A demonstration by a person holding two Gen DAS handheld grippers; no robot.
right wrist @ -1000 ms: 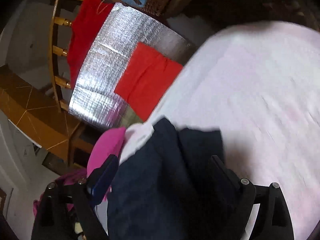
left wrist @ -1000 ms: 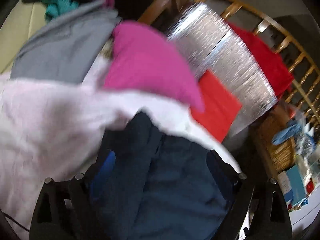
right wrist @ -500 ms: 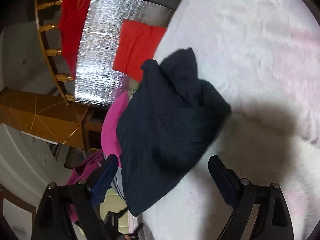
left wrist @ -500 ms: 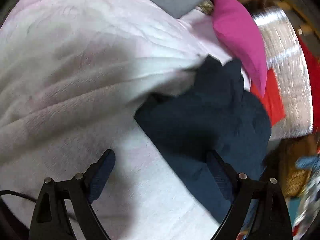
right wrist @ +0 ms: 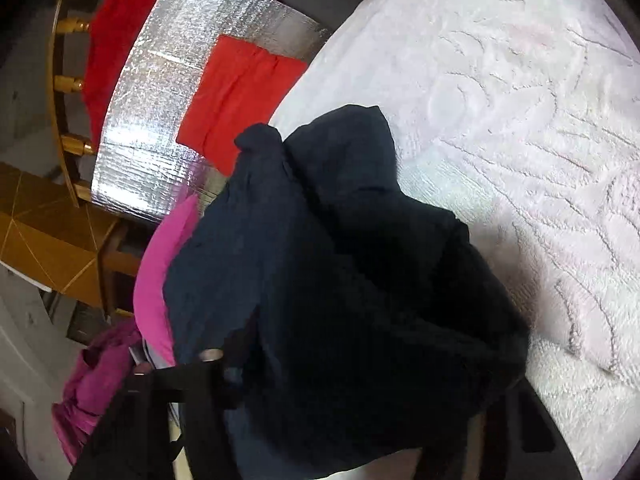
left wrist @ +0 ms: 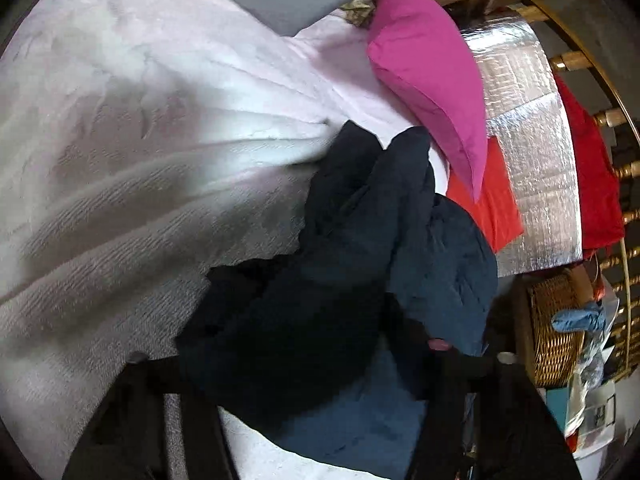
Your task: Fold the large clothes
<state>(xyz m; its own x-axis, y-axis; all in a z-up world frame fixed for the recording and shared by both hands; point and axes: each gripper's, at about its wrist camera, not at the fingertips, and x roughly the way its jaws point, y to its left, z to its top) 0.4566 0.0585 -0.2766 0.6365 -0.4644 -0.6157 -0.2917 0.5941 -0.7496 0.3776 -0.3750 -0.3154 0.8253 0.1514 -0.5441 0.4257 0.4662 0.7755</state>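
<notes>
A bed covered in a pale pink textured blanket (left wrist: 120,152). Beside it, a silver foil sheet (right wrist: 168,92), a curved wooden spindle rail (left wrist: 600,116), and a wicker basket (left wrist: 554,332).

Ahead of the hand-held gripper: one dark blue garment (left wrist: 328,300), one pink pillow (left wrist: 428,68), one white bedspread (left wrist: 140,160), one red cloth (left wrist: 500,200), one silver sheet (left wrist: 528,152), one wicker basket (left wrist: 556,340).

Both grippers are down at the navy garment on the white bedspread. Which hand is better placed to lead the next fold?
Probably left. Both grippers' jaws are closing with navy garment between them, but the left gripper has open white bedspread beside it to lay cloth on; the right gripper sits near the bed's edge.
</notes>
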